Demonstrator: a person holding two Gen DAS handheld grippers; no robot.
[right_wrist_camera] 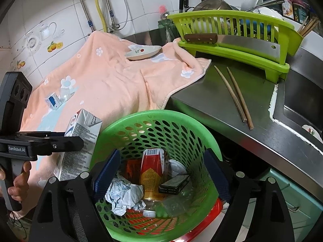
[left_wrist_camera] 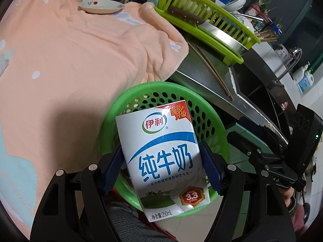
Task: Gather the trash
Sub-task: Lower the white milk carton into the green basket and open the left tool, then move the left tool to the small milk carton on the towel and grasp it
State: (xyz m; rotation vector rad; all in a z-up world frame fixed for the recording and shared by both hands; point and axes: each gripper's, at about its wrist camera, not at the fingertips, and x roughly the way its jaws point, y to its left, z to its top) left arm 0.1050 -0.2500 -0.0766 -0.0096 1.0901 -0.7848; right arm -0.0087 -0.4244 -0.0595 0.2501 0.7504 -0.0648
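The left gripper (left_wrist_camera: 161, 161) pinches a carton (left_wrist_camera: 163, 157) above the basket (left_wrist_camera: 212, 125); the right gripper's (right_wrist_camera: 161, 173) fingers straddle the basket rim, contact unclear. Only the right view shows a can (right_wrist_camera: 151, 173) inside, at 6 o'clock.

The basket (right_wrist_camera: 157, 161) sits below the counter (right_wrist_camera: 222, 104) edge. A can (right_wrist_camera: 151, 169), crumpled paper (right_wrist_camera: 125, 195) and a box (right_wrist_camera: 173, 185) lie inside. The milk carton (left_wrist_camera: 161, 153) hangs above the basket rim. Chopsticks (right_wrist_camera: 234, 94) lie on the counter, before the dish rack (right_wrist_camera: 232, 40).

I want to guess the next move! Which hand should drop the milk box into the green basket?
Left. The left gripper already grips the milk carton above the green basket. The right gripper holds nothing, its jaws open over the basket.
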